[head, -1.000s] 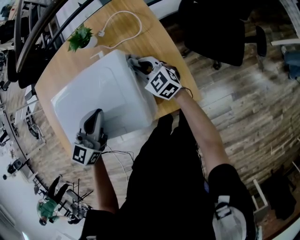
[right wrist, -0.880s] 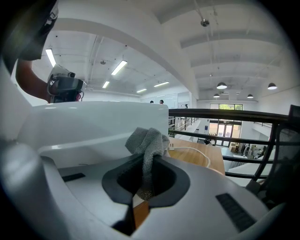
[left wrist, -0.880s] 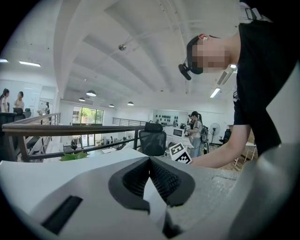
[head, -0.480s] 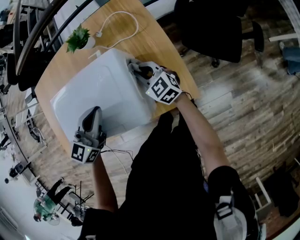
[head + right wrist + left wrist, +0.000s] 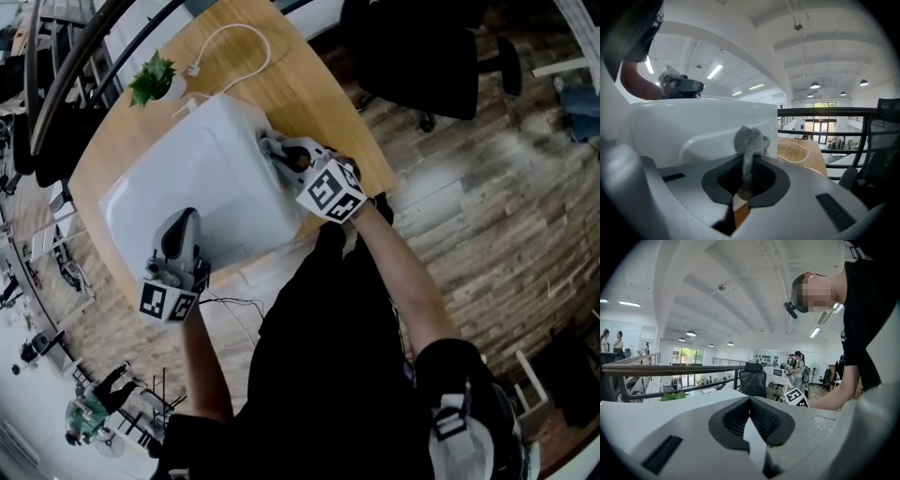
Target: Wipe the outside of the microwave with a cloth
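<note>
The wooden table point(image 5: 323, 103) carries a white microwave point(image 5: 202, 178) across its middle. The left gripper point(image 5: 190, 216) rests on the microwave's top near the front edge, jaws closed together on nothing. The right gripper point(image 5: 749, 161) pinches a grey knitted cloth point(image 5: 751, 139) against the microwave's right side. A potted plant point(image 5: 153, 79) and a white cable point(image 5: 246, 37) lie at the table's far edge.

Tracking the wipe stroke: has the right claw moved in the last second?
Yes. The right claw, shut on the cloth, has slid along the microwave's side toward the person, away from its far corner.
</note>
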### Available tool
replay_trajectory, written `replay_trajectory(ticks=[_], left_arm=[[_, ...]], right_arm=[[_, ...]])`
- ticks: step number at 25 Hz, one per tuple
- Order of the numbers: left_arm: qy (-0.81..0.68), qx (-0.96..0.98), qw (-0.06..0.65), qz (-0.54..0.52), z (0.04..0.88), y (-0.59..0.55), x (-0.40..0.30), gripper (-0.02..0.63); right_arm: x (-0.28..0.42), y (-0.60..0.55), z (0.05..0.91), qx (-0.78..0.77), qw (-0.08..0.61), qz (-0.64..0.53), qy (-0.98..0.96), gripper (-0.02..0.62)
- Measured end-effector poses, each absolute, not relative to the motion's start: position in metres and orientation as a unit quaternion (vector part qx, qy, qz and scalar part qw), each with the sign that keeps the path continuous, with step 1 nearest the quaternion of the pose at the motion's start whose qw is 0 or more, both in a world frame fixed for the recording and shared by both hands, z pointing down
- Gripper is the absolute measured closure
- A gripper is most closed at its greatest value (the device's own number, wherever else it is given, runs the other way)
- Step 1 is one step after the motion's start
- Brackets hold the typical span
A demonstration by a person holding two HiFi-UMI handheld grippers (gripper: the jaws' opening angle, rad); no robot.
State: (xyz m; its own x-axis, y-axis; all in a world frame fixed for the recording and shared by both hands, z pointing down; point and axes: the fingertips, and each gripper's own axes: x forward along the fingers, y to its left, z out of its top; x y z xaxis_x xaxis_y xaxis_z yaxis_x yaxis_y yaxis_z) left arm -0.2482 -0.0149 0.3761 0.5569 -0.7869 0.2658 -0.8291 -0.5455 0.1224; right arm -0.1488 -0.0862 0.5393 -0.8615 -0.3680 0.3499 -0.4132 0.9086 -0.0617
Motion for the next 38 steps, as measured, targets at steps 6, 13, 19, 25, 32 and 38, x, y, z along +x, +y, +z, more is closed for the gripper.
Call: replay_trajectory(ticks=[6,13,19,25,32,38], left_arm=[[-0.462,0.874,0.118,0.091,0.377,-0.014,-0.249,0.604],[-0.462,0.874,0.117,0.092,0.378,-0.015,-0.250,0.604],[-0.455,0.878,0.117,0.094,0.378,-0.015,-0.247,0.604],[-0.454,0.878,0.116,0.094,0.377,-0.014,-0.247,0.604],[-0.454,0.878,0.117,0.095,0.378,-0.014,-0.246,0.604],[-0.454,0.878,0.117,0.095,0.377,-0.014,-0.244,0.604]], right_arm=[[-0.144,-0.071,0.542,0.209,0.164,0.073,-0.961,0.580],[-0.136,-0.049,0.546,0.211,0.169,0.086,-0.959,0.580],[-0.130,-0.034,0.545,0.217,0.167,0.094,-0.957,0.580],[-0.123,-0.016,0.540,0.222,0.162,0.094,-0.957,0.580],[-0.118,-0.001,0.543,0.223,0.164,0.096,-0.956,0.580],[-0.111,0.017,0.540,0.214,0.166,0.096,-0.958,0.580]])
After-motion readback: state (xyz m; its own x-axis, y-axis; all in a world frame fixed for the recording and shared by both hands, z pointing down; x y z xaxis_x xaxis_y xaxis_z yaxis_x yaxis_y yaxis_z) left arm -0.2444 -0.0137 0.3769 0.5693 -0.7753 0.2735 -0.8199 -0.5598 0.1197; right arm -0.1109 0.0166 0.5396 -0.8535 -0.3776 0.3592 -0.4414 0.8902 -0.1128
